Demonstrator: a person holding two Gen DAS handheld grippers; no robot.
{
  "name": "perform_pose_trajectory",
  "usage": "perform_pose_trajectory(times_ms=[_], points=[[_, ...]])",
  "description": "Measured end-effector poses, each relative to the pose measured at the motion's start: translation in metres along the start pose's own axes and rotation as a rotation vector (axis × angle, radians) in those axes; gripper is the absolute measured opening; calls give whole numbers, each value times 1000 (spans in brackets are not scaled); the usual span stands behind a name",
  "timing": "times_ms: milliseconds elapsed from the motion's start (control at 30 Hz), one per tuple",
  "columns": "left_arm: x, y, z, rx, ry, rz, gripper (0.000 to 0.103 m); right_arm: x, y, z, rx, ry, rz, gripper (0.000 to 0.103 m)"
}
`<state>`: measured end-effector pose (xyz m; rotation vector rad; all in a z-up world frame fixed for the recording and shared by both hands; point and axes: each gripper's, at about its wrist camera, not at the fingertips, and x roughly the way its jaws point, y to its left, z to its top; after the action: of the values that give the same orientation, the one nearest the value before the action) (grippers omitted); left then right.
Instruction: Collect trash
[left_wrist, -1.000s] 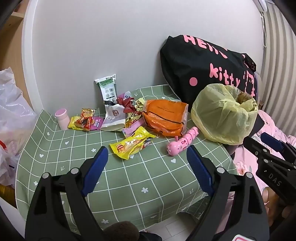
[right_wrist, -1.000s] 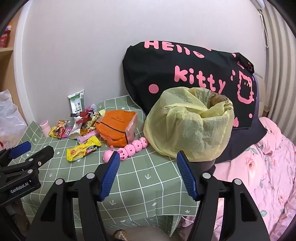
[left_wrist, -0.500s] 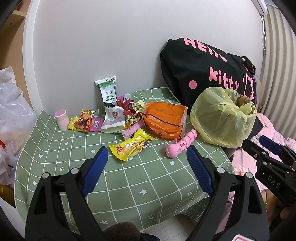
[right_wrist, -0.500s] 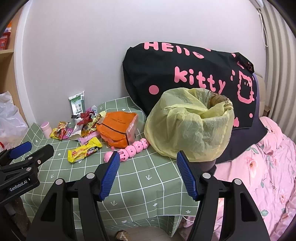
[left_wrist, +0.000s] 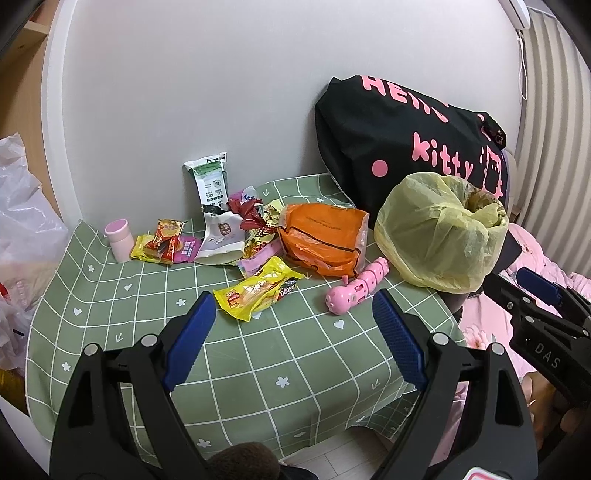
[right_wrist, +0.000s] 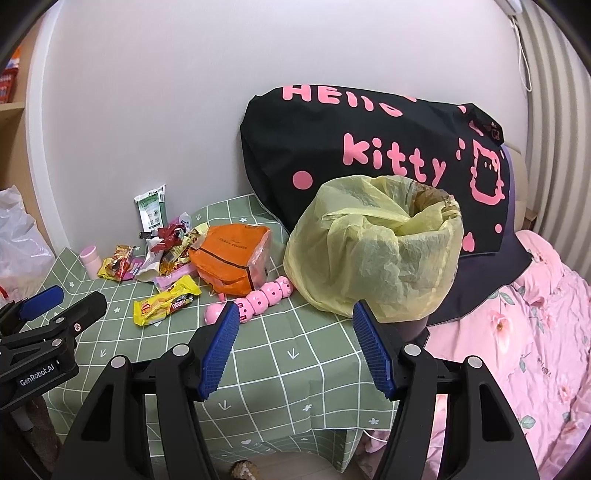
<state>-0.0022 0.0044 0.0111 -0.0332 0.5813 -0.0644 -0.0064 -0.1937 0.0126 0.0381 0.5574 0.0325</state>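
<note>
A bin lined with a yellow bag (left_wrist: 441, 236) (right_wrist: 373, 245) stands at the table's right edge. Wrappers lie on the green checked tablecloth (left_wrist: 236, 369): a yellow wrapper (left_wrist: 258, 291) (right_wrist: 166, 301) nearest, an orange bag (left_wrist: 325, 236) (right_wrist: 231, 256), a white-green packet (left_wrist: 210, 182) leaning on the wall, and a heap of small wrappers (left_wrist: 236, 229). My left gripper (left_wrist: 293, 314) is open and empty, above the near cloth, short of the yellow wrapper. My right gripper (right_wrist: 291, 321) is open and empty, in front of the bin.
A pink caterpillar toy (left_wrist: 356, 286) (right_wrist: 255, 301) lies between the orange bag and the bin. A small pink bottle (left_wrist: 119, 238) stands at the back left. A black Hello Kitty bag (right_wrist: 369, 147) fills the back right. White plastic bags (left_wrist: 22, 229) sit left; pink bedding (right_wrist: 517, 350) right.
Both views have shifted slightly; the left gripper has drifted a little up and back from the table. Both grippers stay open and nothing on the table has moved.
</note>
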Motion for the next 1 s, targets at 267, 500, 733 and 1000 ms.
perform_pose_trajectory(times_ms=[267,500,733,1000], points=[[-1,-2,-1,3,-4,-3,83,0,0,-1,0,0,0,60],[-1,-2,-1,3,-4,-2,83,0,-1,0,0,1,2,60],[-1,-2,-1,4,-4,-3,83,0,-2,-1,0,-2,1,60],[-1,-2,-1,1,-4,-1,83,0,-1,0,2,-1,2,60]])
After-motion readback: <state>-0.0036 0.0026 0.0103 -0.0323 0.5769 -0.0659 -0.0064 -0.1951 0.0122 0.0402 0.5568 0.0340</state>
